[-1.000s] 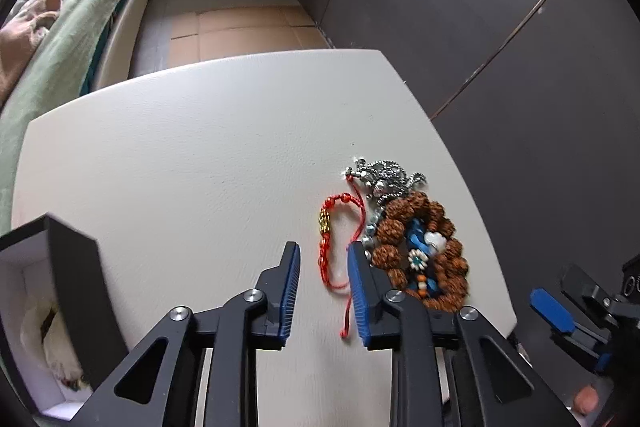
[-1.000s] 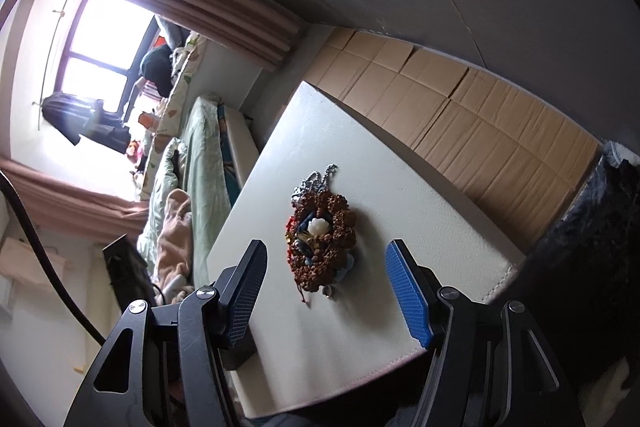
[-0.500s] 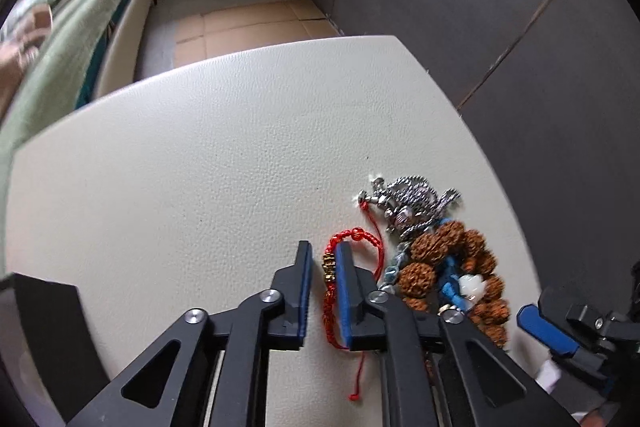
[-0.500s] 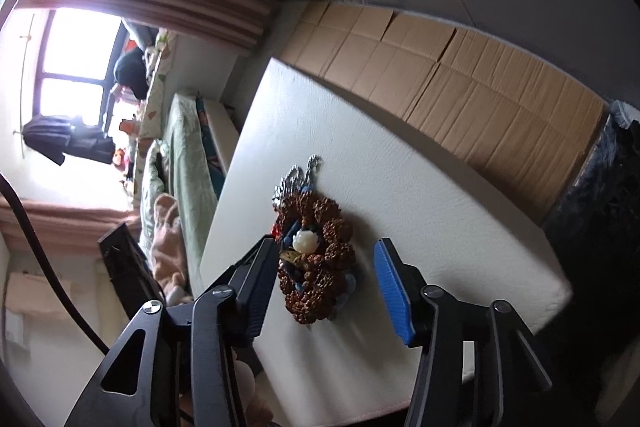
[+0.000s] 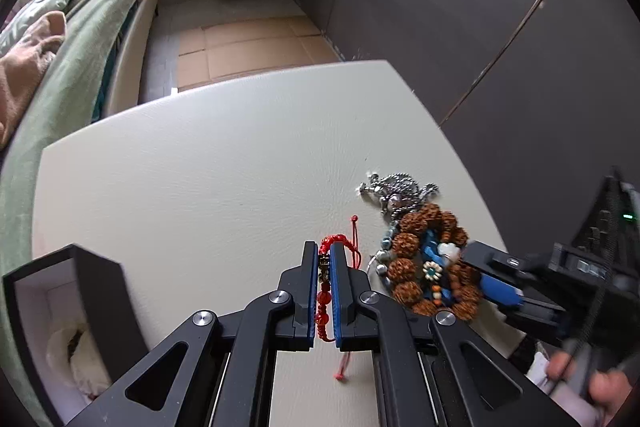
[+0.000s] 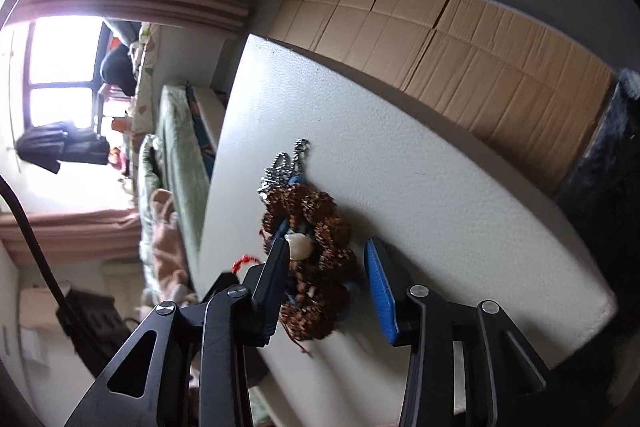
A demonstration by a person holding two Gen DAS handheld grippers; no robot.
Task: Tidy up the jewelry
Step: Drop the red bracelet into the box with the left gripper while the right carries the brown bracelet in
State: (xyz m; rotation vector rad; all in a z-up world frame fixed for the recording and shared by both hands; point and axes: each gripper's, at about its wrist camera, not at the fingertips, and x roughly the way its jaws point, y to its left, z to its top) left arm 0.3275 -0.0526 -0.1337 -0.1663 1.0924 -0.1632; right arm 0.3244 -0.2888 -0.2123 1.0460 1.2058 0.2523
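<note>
A red cord bracelet (image 5: 326, 269) with small beads lies between the blue pads of my left gripper (image 5: 324, 247), which is shut on it just above the white table (image 5: 200, 187). Right of it is a pile: a brown seed-bead bracelet (image 5: 416, 259), a silver chain (image 5: 394, 187) and blue pieces. In the right wrist view my right gripper (image 6: 326, 251) straddles that brown bead pile (image 6: 324, 227) with its jaws closing. The left finger (image 6: 276, 267) touches the beads, while the blue right pad (image 6: 378, 287) stands clear of them.
An open black box (image 5: 80, 291) with a white lining and a pale cushion stands at the table's near left. A bed with green covers (image 5: 80, 47) runs along the left. Dark wardrobe doors (image 5: 480, 27) stand behind the table's right edge.
My left gripper's jaws closed onto the red bracelet. My right gripper dropped towards the bead pile and its jaws narrowed around it.
</note>
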